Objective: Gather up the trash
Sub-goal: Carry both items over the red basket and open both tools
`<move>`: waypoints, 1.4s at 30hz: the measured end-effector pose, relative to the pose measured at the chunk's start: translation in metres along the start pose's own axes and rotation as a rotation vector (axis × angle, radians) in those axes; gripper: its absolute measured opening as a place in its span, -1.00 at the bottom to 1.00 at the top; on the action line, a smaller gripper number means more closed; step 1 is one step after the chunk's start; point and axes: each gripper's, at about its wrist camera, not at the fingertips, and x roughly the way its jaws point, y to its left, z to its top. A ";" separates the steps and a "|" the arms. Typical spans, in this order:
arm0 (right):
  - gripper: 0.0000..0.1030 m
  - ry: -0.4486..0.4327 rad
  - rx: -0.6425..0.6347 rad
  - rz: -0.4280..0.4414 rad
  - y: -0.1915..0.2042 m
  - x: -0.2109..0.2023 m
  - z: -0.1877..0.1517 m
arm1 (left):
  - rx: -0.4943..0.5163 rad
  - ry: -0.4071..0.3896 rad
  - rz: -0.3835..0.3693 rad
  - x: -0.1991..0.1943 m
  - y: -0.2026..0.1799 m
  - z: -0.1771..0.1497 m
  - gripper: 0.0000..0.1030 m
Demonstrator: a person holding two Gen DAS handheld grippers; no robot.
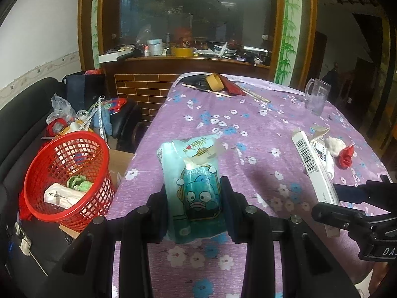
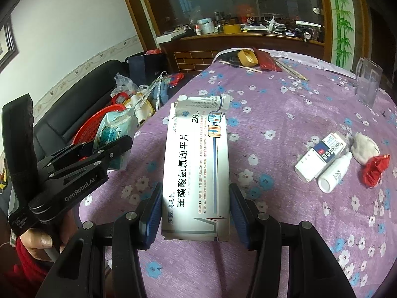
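The glass mug [image 2: 367, 82] is cut by the right edge, and cabinet shelf clutter [image 1: 188, 48] is too small to identify.

Floral table [image 2: 285, 114]: glass mug [image 2: 368, 84], wrapper [image 2: 374, 167].

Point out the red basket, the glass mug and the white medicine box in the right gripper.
red basket [image 1: 49, 149], left wrist view, rim.
glass mug [image 2: 367, 84], right wrist view, side wall.
white medicine box [image 2: 196, 173], right wrist view, printed face.

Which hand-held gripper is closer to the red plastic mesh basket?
Left. The left hand-held gripper, holding a teal cartoon tissue pack, is right beside the red plastic mesh basket. The right hand-held gripper, holding a white medicine box, is farther over the table.
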 end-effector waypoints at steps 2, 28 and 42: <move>0.08 0.004 -0.006 0.002 0.002 0.002 0.002 | -0.008 -0.001 0.004 -0.001 0.005 0.000 -0.32; 0.08 0.085 -0.193 0.144 0.122 0.066 0.088 | -0.233 -0.051 0.186 -0.031 0.177 0.014 -0.30; 0.08 0.105 -0.222 0.191 0.171 0.105 0.111 | -0.303 -0.046 0.217 -0.030 0.230 0.001 -0.30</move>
